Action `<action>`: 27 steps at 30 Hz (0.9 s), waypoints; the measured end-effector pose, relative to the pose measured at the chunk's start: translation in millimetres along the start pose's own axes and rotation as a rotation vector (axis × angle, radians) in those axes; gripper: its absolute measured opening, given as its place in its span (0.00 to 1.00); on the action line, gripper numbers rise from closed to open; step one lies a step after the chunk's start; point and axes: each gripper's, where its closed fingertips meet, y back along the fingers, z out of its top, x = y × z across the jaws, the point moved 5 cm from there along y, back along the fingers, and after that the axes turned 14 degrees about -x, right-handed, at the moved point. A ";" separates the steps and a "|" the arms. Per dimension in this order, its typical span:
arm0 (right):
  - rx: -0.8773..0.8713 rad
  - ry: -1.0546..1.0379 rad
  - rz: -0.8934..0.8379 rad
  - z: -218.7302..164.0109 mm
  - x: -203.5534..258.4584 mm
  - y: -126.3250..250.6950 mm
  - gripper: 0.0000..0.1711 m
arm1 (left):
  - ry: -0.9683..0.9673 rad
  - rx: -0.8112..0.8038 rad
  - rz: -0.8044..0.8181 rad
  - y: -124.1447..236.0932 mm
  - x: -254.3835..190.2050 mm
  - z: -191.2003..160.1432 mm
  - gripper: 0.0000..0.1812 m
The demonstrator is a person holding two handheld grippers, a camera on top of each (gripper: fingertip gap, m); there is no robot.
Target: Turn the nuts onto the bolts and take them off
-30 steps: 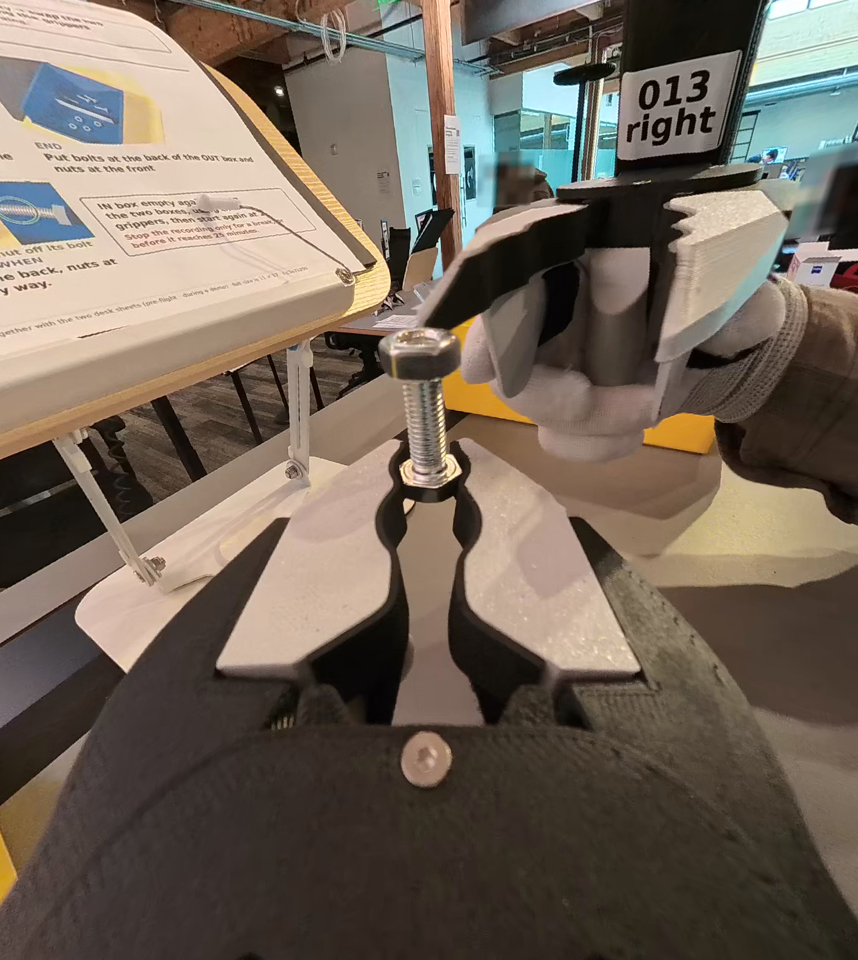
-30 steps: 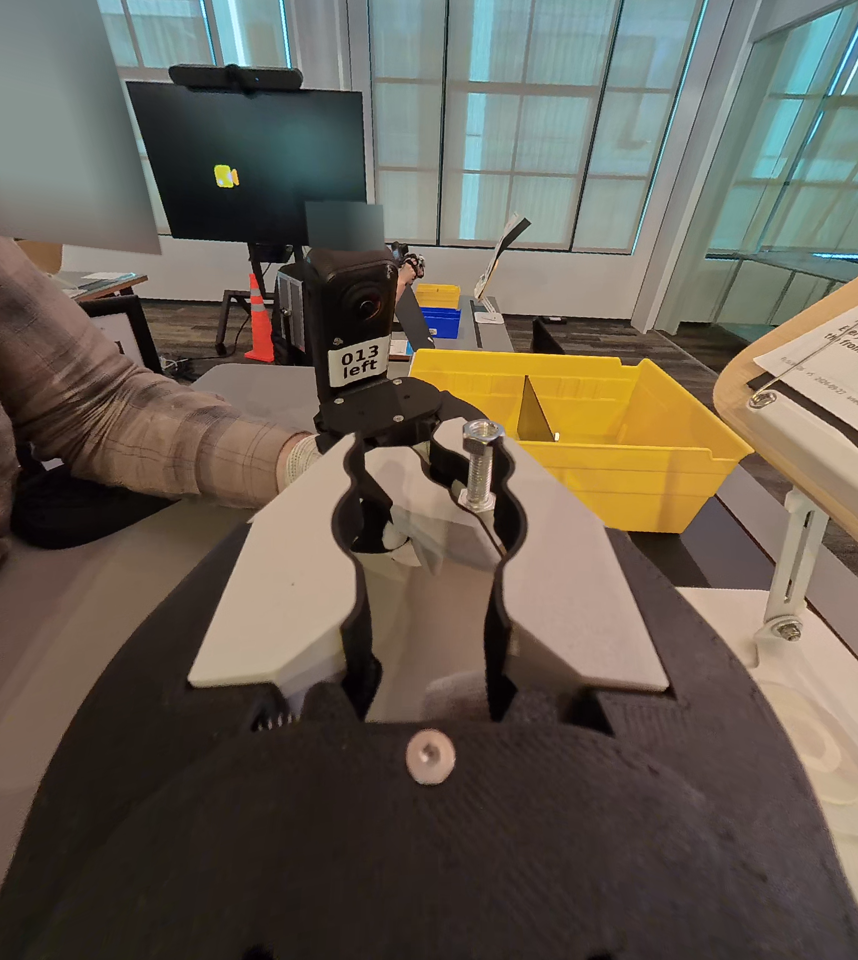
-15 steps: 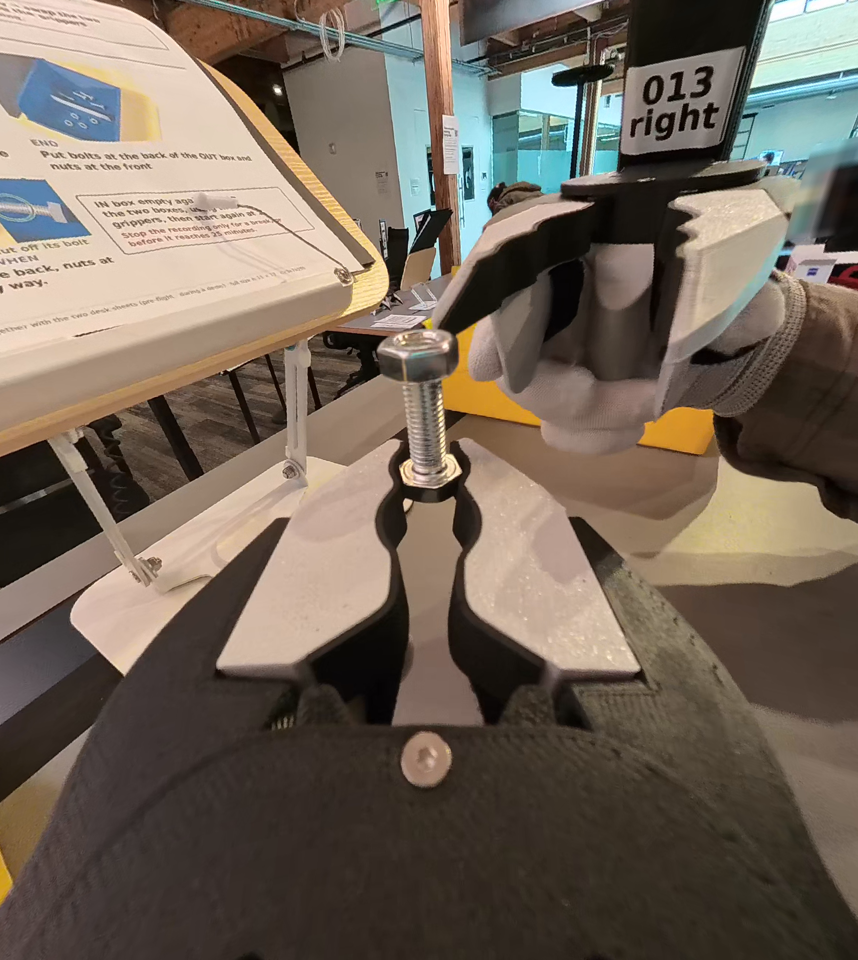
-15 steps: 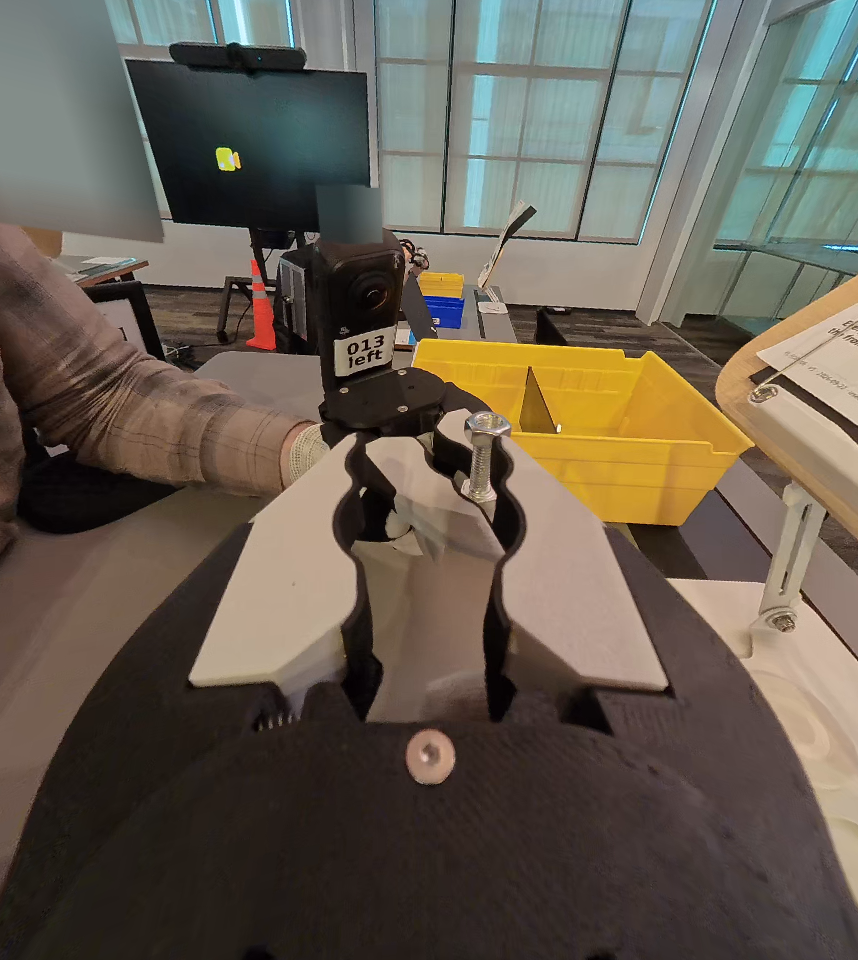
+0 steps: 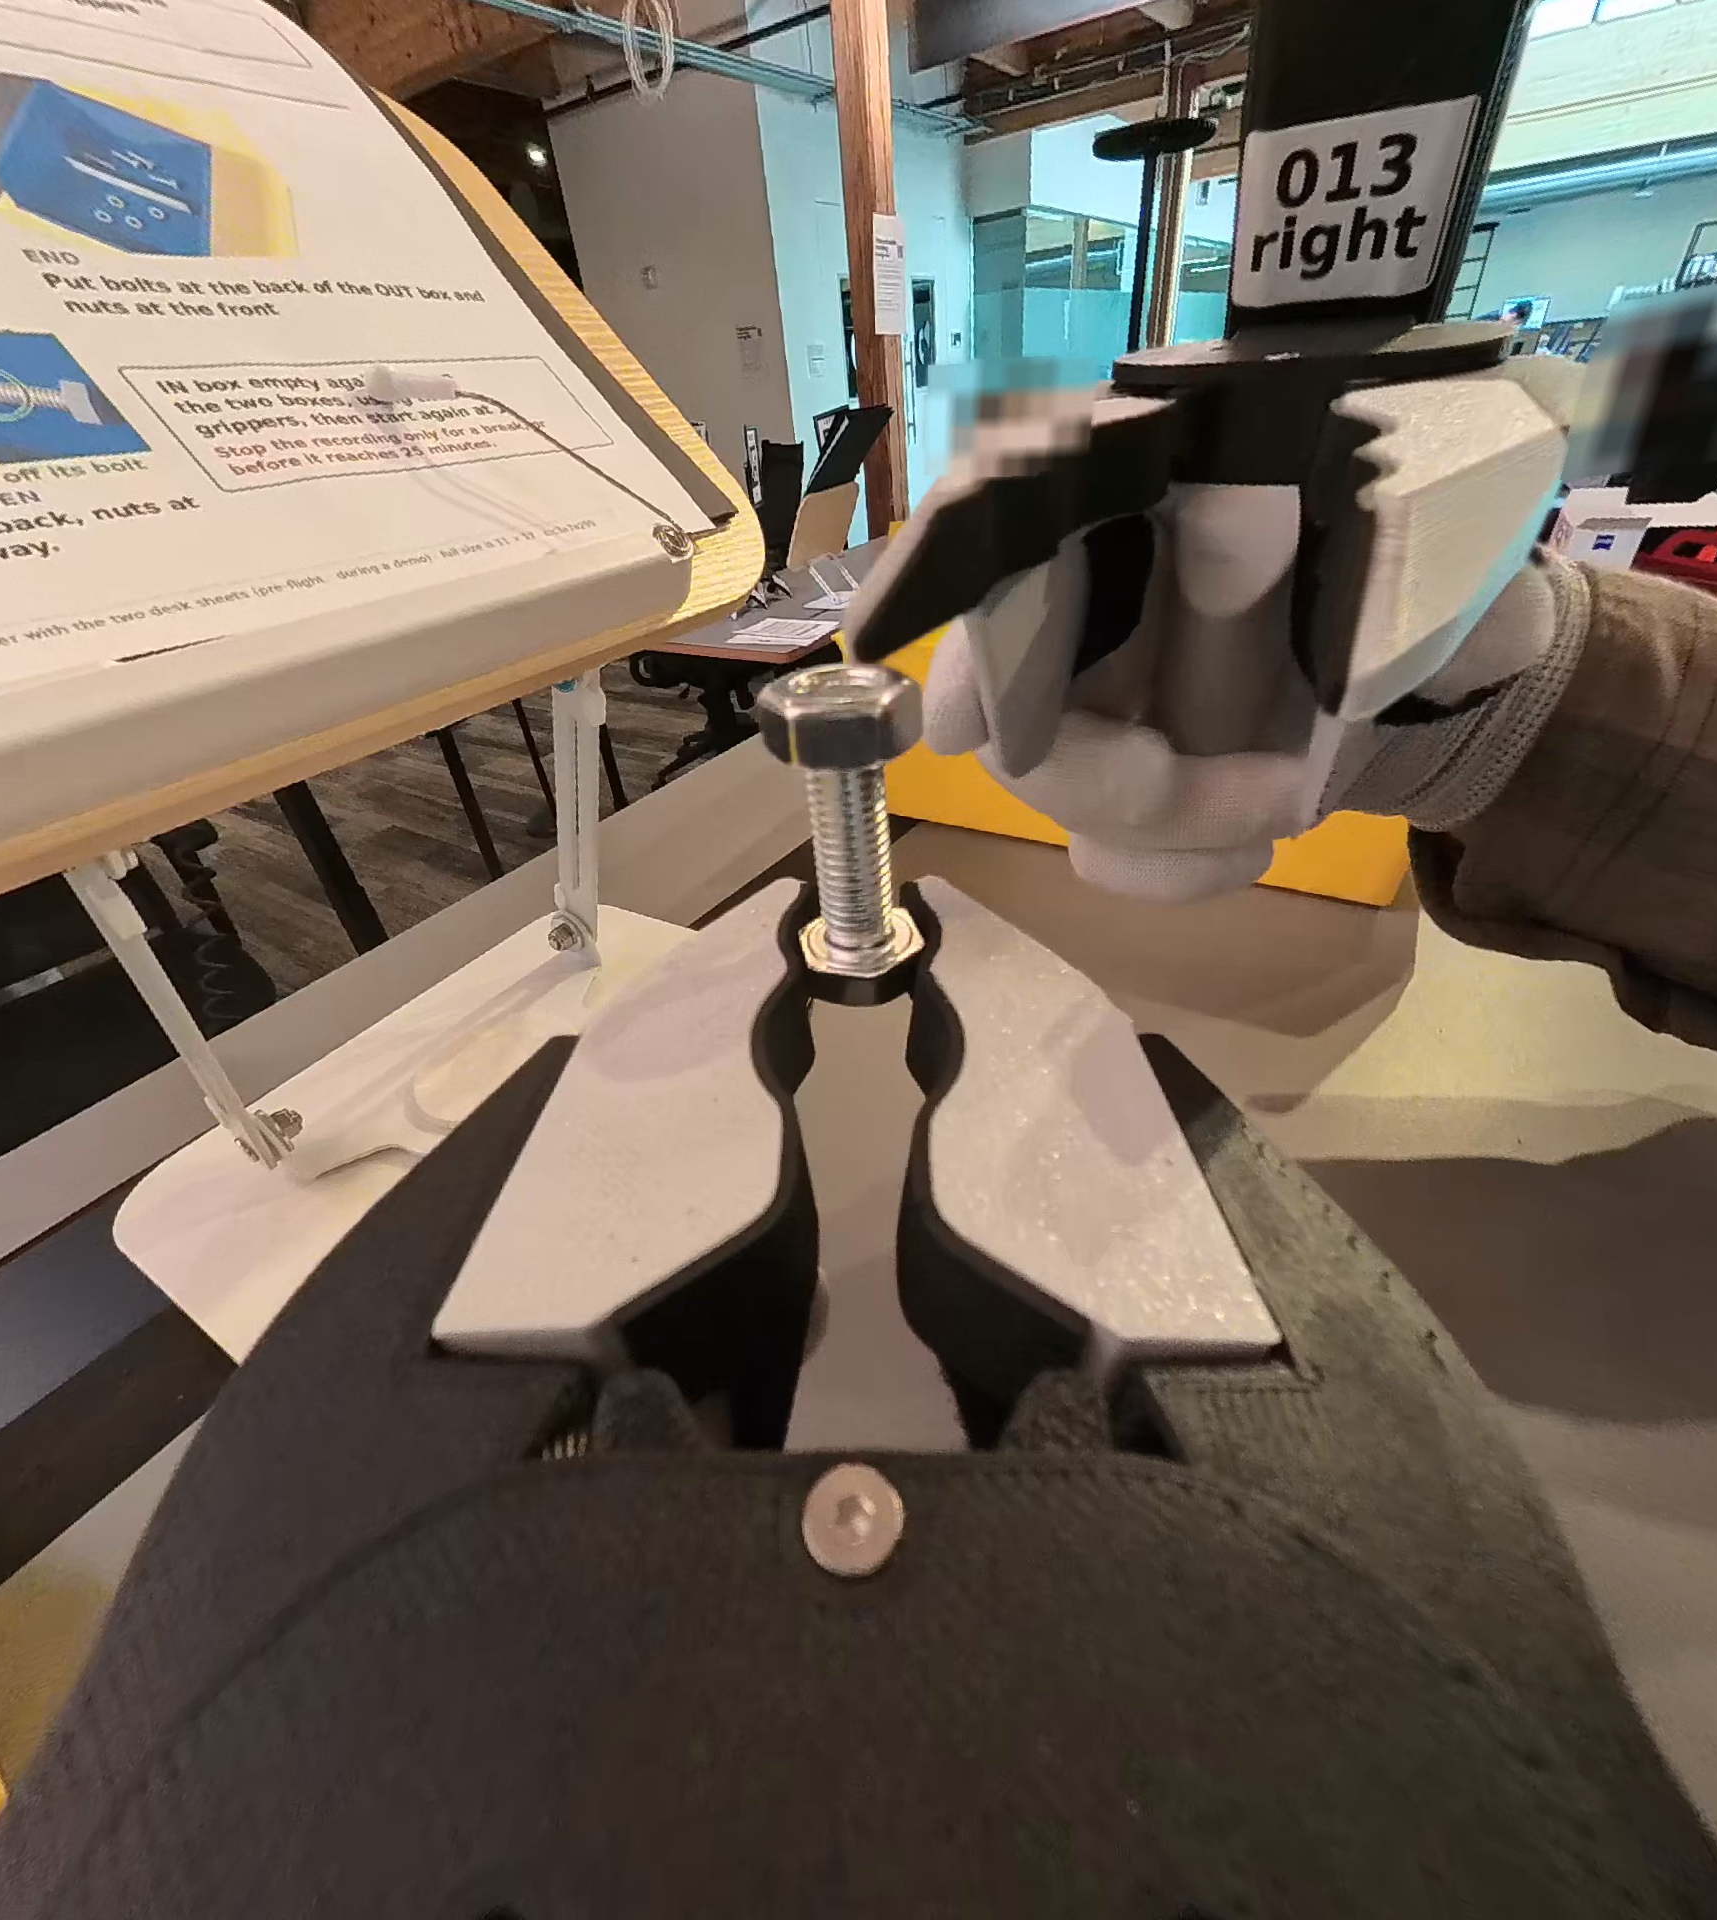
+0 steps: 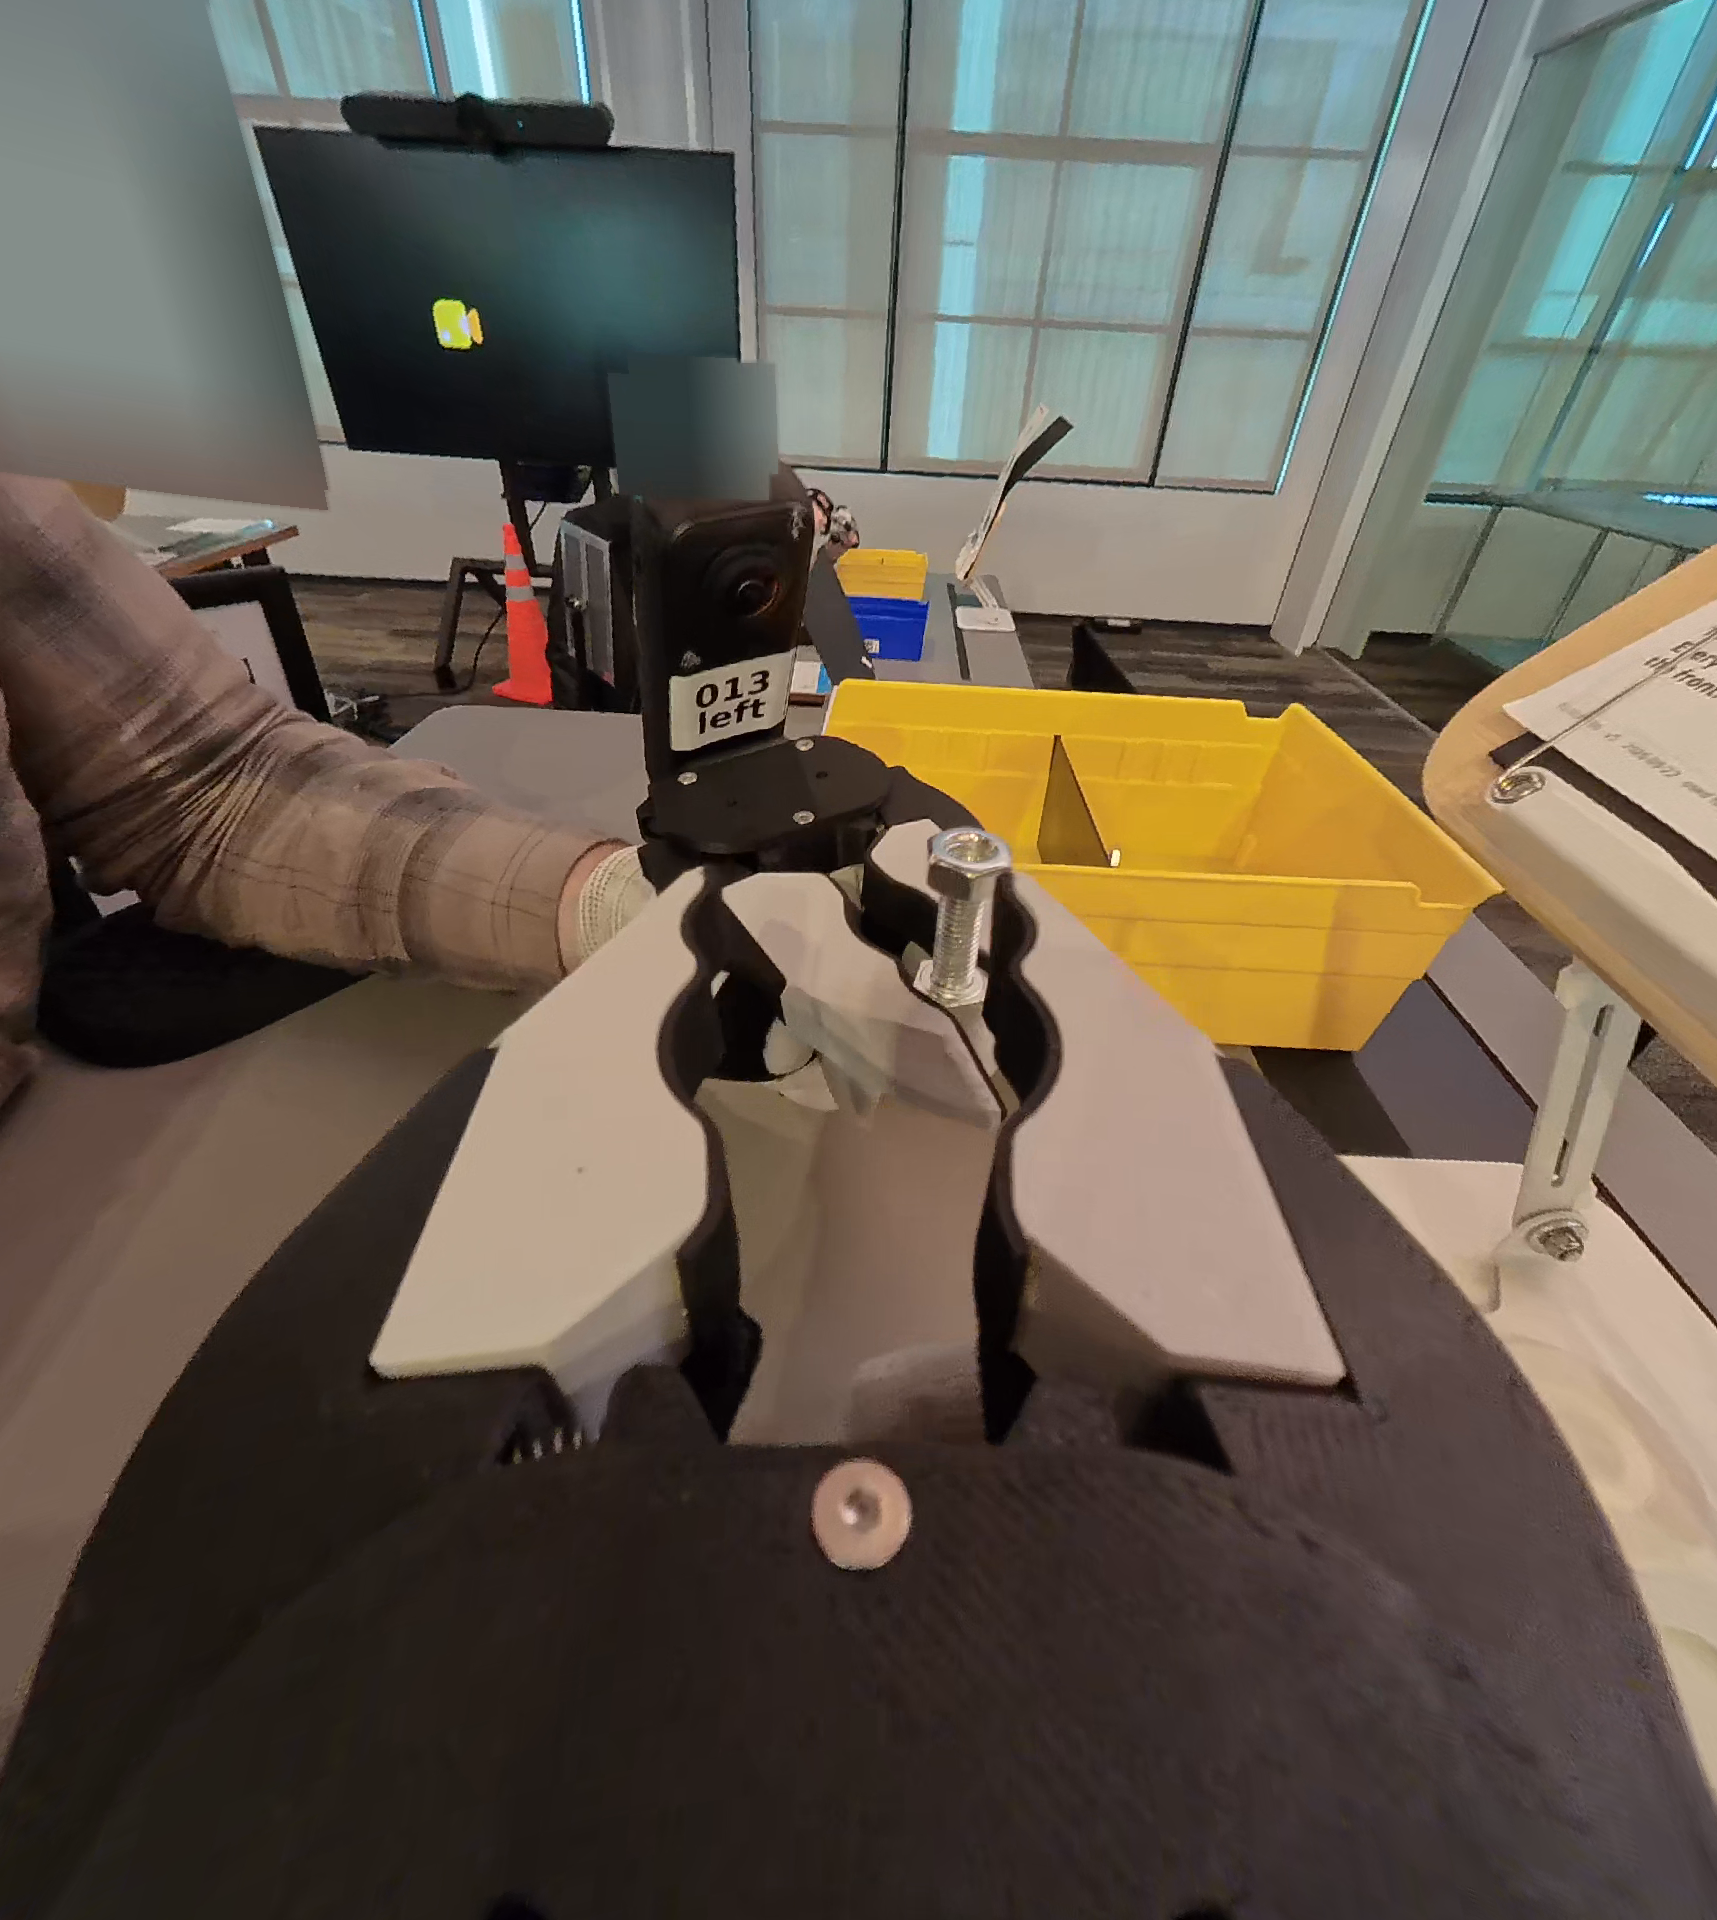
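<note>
My left gripper (image 5: 859,971) is shut on a silver hex nut (image 5: 859,951) at its fingertips. A silver bolt (image 5: 846,831) stands upright in the nut, hex head on top. My right gripper (image 5: 1145,582), held by a white-gloved hand, is open and hovers just above and behind the bolt head, apart from it. In the right wrist view the right gripper (image 6: 859,935) is open and empty. There the bolt (image 6: 958,925) and nut (image 6: 947,982) show close to its right finger, held by the left gripper (image 6: 937,1023).
A yellow bin (image 6: 1197,831) with a divider stands on the grey table behind the grippers. A tilted wooden stand with an instruction sheet (image 5: 262,468) on a white base (image 5: 314,1174) is at the table edge. A plaid sleeve (image 6: 262,831) rests on the table. Spacing between my two grippers at the tips: around 6 centimeters.
The right gripper has shifted slightly over the bolt head and stays open. The left gripper still holds the nut with the bolt in the same place.
</note>
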 end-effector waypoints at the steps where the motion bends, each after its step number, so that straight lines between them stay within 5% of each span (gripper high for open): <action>1: -0.006 0.001 -0.011 0.1 -1.2 -1.4 0.32 | 0.001 0.000 -0.001 0.0 -0.1 -0.2 0.08; 6: 0.025 0.011 0.003 -5.7 1.7 -6.9 0.35 | -0.003 0.007 -0.005 -0.5 -1.4 -1.4 0.08; 10: 0.007 -0.003 0.048 -0.5 5.9 1.9 0.21 | 0.000 0.005 -0.003 -0.2 -0.2 -1.0 0.08; 14: -0.018 -0.001 -0.010 2.0 -1.1 -1.1 0.36 | -0.004 0.011 -0.009 -0.8 -1.7 -1.9 0.08; 17: 0.024 0.012 -0.001 -5.7 0.9 -5.7 0.37 | -0.002 0.016 -0.013 -1.3 -2.6 -3.2 0.08; 19: 0.024 0.006 0.020 -5.3 3.4 -3.9 0.34 | 0.001 0.015 -0.012 -0.9 -2.1 -3.1 0.08; 21: 0.020 -0.012 0.101 -1.9 12.2 2.7 0.15 | 0.003 0.015 -0.009 -0.6 -1.0 -2.3 0.08; 22: 0.011 -0.010 0.097 0.3 11.8 4.7 0.14 | 0.004 0.012 -0.010 -0.4 -0.9 -1.7 0.08; 27: -0.006 0.009 0.007 1.1 2.1 -1.2 0.37 | 0.003 0.017 -0.016 -1.2 -2.8 -2.8 0.08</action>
